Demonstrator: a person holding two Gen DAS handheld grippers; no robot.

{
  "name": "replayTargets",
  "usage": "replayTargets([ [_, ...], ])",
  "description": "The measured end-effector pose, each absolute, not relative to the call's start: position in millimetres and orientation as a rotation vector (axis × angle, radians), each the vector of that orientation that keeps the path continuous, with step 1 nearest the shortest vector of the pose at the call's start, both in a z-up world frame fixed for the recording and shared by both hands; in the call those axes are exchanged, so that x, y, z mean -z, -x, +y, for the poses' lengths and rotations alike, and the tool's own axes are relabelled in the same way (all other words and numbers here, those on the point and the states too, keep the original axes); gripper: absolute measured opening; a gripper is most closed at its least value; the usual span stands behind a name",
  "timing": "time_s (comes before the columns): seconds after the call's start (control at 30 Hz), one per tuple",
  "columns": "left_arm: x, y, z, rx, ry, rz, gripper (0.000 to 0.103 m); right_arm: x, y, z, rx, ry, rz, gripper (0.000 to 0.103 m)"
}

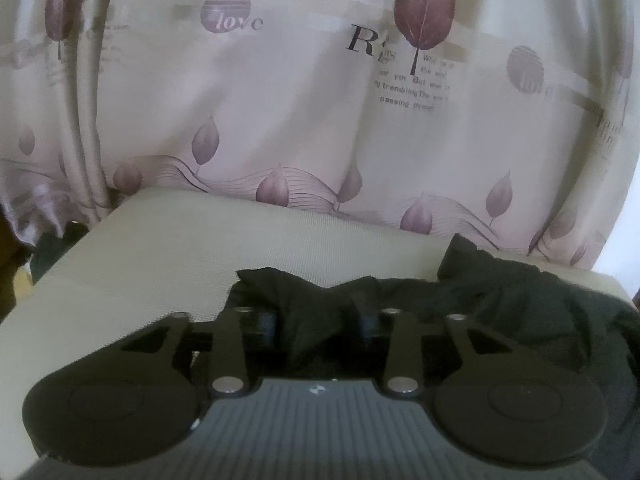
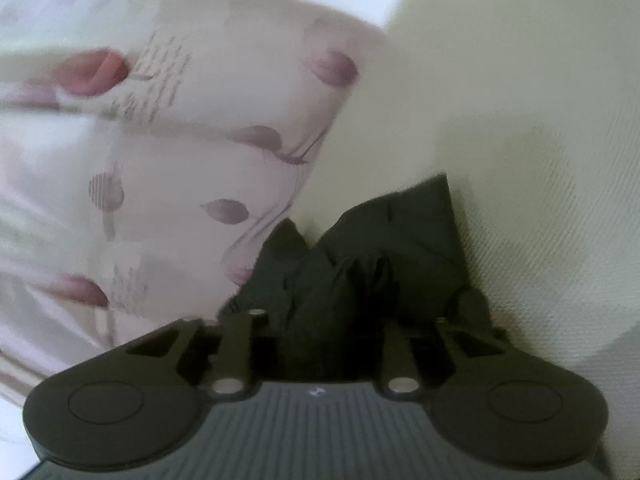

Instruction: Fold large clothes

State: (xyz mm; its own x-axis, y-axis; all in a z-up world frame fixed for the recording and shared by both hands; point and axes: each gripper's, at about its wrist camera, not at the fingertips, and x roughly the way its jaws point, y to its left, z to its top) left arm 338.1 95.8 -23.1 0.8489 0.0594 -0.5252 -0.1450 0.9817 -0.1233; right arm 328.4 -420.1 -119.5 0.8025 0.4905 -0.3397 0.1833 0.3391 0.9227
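Observation:
A dark, nearly black garment [image 1: 500, 300] lies bunched on a beige cushioned surface [image 1: 168, 256]. My left gripper [image 1: 318, 320] is shut on a fold of the garment, with cloth bulging up between its fingers. The rest of the garment trails off to the right. My right gripper [image 2: 326, 320] is shut on another part of the same dark garment [image 2: 400, 232], which rises in a crumpled peak in front of it. The right wrist view is blurred and tilted.
A pale curtain [image 1: 280, 100] printed with purple leaves and text hangs right behind the surface; it also shows in the right wrist view [image 2: 160, 160]. The beige surface [image 2: 540, 160] fills the right of that view. Dark clutter [image 1: 52, 248] sits beyond the surface's left edge.

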Motion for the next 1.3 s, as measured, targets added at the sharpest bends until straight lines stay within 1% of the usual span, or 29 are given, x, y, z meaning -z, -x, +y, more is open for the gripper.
replayTargets([
  [0.03, 25, -337, 97, -0.103, 0.173, 0.534, 0.058, 123, -329, -421, -0.238, -1.273, 0.634, 0.057],
  [0.07, 25, -336, 97, -0.098, 0.181, 0.521, 0.062, 125, -326, -424, -0.267, -1.310, 0.599, 0.075],
  [0.1, 25, -334, 97, -0.092, 0.186, 0.499, 0.075, 124, -323, -424, -0.288, -1.325, 0.564, 0.088],
  [0.13, 23, -329, 96, -0.094, 0.184, 0.460, 0.085, 120, -320, -426, -0.298, -1.320, 0.532, 0.091],
  [0.17, 20, -324, 94, -0.110, 0.170, 0.418, 0.103, 115, -316, -428, -0.305, -1.305, 0.507, 0.095],
  [0.23, 14, -311, 91, -0.135, 0.138, 0.320, 0.103, 107, -307, -430, -0.329, -1.282, 0.470, 0.095],
  [0.3, 8, -307, 89, -0.106, 0.119, 0.302, 0.103, 97, -297, -429, -0.330, -1.227, 0.449, 0.095],
  [0.37, 2, -304, 89, -0.078, 0.129, 0.311, 0.103, 80, -288, -422, -0.314, -1.076, 0.450, 0.095],
  [0.43, -2, -303, 86, -0.024, 0.142, 0.328, 0.103, 58, -281, -406, -0.287, -0.853, 0.457, 0.094],
  [0.47, -3, -303, 81, -0.012, 0.133, 0.338, 0.099, 47, -277, -395, -0.269, -0.734, 0.453, 0.093],
  [0.5, -2, -304, 76, -0.005, 0.113, 0.350, 0.086, 37, -275, -384, -0.248, -0.624, 0.448, 0.082],
  [0.53, 0, -306, 69, 0.016, 0.090, 0.362, 0.078, 28, -276, -371, -0.224, -0.519, 0.455, 0.076],
  [0.57, 2, -309, 63, 0.035, 0.060, 0.385, 0.062, 23, -281, -361, -0.209, -0.444, 0.474, 0.061],
  [0.6, 4, -313, 57, 0.038, 0.036, 0.411, 0.046, 19, -286, -352, -0.199, -0.379, 0.495, 0.056],
  [0.63, 8, -319, 52, 0.038, 0.026, 0.444, 0.034, 18, -291, -342, -0.192, -0.318, 0.509, 0.056],
  [0.73, 20, -334, 51, 0.036, 0.021, 0.484, 0.032, 24, -308, -321, -0.141, -0.145, 0.544, 0.056],
  [0.9, 43, -370, 63, -0.021, 0.019, 0.576, 0.032, 54, -335, -310, -0.079, -0.044, 0.640, 0.056],
  [1.07, 67, -403, 86, -0.104, 0.089, 0.695, 0.033, 80, -353, -315, -0.054, -0.075, 0.739, 0.054],
  [1.17, 84, -414, 95, -0.128, 0.117, 0.765, 0.032, 86, -361, -319, -0.054, -0.118, 0.780, 0.055],
  [1.3, 95, -417, 92, -0.174, 0.070, 0.752, 0.032, 95, -367, -322, -0.050, -0.153, 0.800, 0.057],
])
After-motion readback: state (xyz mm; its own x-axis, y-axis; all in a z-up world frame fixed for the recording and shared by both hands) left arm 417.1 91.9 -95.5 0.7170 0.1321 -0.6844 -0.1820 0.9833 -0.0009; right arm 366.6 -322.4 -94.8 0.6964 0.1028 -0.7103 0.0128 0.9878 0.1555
